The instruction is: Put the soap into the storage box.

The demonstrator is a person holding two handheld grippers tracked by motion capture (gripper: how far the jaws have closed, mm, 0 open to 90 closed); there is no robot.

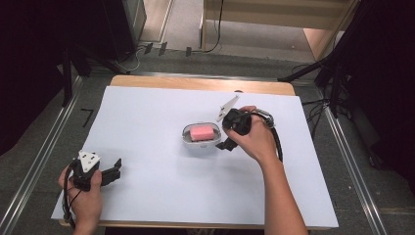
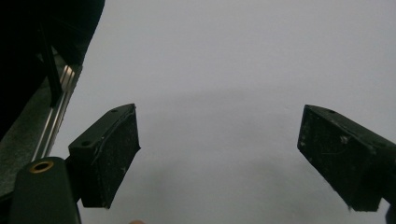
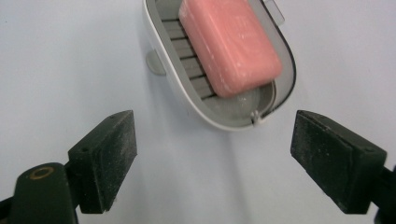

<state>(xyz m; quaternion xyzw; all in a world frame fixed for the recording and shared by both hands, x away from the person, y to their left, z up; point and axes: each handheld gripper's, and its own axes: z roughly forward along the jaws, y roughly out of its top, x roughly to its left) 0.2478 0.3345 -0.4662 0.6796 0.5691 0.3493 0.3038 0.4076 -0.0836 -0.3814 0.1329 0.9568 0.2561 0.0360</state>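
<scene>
Your left hand point(image 1: 83, 193) holds the left tongs point(image 1: 113, 172) low at the near left of the worktop point(image 1: 147, 196), jaws spread wide and pointing right. Your right forearm point(image 1: 281, 200) reaches in from the bottom edge, and your right hand point(image 1: 254, 139) grips the right tongs point(image 1: 226, 144) near the middle, tipped downward with the jaws wide apart, holding nothing.

Soft even light, faint shadows
</scene>
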